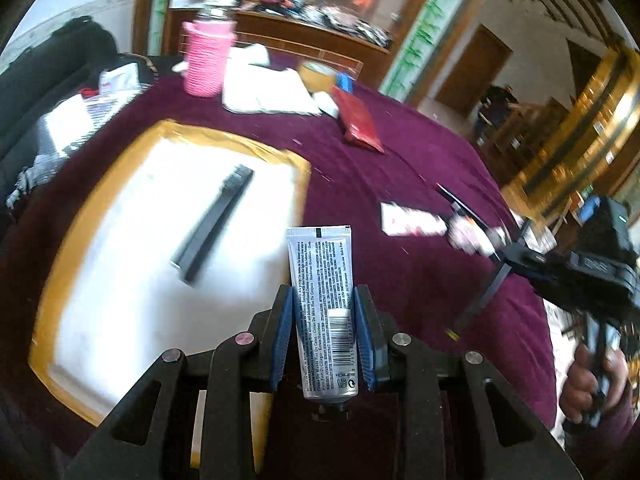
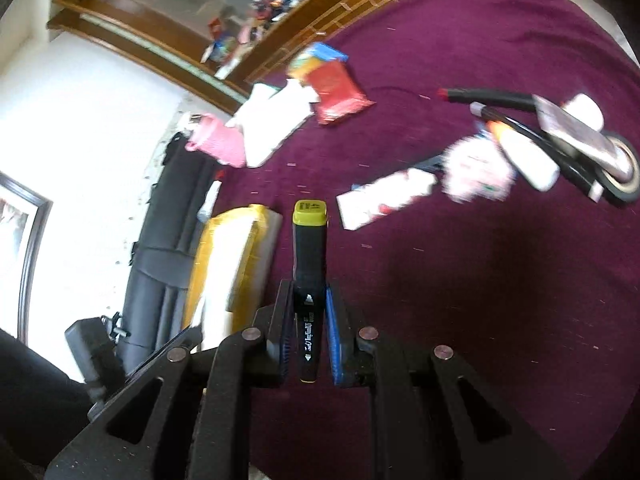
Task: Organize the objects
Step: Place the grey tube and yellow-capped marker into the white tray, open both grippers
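Observation:
My left gripper (image 1: 325, 300) is shut on a silver cream tube (image 1: 323, 304), held above the near right edge of a white tray with a yellow rim (image 1: 298, 168). A black bar-shaped object (image 1: 212, 226) lies in the tray. My right gripper (image 2: 307, 292) is shut on a black marker with a yellow cap (image 2: 309, 264), held over the purple tablecloth (image 2: 480, 280), to the right of the tray (image 2: 232, 256). The right gripper also shows in the left wrist view (image 1: 496, 276), at the right.
On the cloth lie a red packet (image 1: 358, 120), a white box (image 1: 412, 222), a pink pompom (image 2: 478, 170), pens and a tape roll (image 2: 624, 176). A pink knitted bottle (image 1: 208, 60) and white cloths (image 1: 268, 88) stand at the far side. A black sofa (image 2: 160, 248) lies beyond the table.

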Demonstrator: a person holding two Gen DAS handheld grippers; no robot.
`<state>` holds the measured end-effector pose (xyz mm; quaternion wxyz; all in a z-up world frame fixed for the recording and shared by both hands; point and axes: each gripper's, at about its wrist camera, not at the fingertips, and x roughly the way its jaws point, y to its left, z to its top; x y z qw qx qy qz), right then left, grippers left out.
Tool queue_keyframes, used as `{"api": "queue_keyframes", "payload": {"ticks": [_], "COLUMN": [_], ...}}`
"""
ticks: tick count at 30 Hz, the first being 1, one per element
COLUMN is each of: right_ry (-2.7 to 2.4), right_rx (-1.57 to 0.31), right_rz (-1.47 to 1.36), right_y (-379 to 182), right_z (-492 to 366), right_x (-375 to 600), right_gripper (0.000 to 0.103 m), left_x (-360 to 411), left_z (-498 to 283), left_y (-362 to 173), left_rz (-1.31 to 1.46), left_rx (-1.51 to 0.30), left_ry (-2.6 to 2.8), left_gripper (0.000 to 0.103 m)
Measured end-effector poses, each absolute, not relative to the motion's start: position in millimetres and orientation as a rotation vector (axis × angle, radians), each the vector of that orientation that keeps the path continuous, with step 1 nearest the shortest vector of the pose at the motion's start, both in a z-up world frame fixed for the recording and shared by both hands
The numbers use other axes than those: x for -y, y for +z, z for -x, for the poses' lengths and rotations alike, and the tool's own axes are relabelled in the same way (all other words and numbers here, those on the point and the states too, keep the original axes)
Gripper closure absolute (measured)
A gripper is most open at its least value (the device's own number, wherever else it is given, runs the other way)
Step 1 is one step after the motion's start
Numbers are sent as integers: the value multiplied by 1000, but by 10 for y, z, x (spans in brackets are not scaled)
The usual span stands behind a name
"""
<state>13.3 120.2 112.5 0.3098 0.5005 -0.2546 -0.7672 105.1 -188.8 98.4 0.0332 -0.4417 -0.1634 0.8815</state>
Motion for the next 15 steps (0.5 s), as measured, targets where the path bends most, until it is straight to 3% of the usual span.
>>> {"api": "queue_keyframes", "payload": {"ticks": [7,15], "right_ry": [-1859,-1716], "right_rx": [668,615], "right_rz": [-1270,-1376], "right_y": [1345,1045], "right_z": [-118,21], "right_x": [-586,385], "right_gripper": [90,90], "left_x": [2491,2779], "left_z": [-794,-475], "left_y": [964,699], "left_rz": [1343,1423], "left_rx": [585,519], "left_ry": [2788,2811], "left_gripper": [78,77]}}
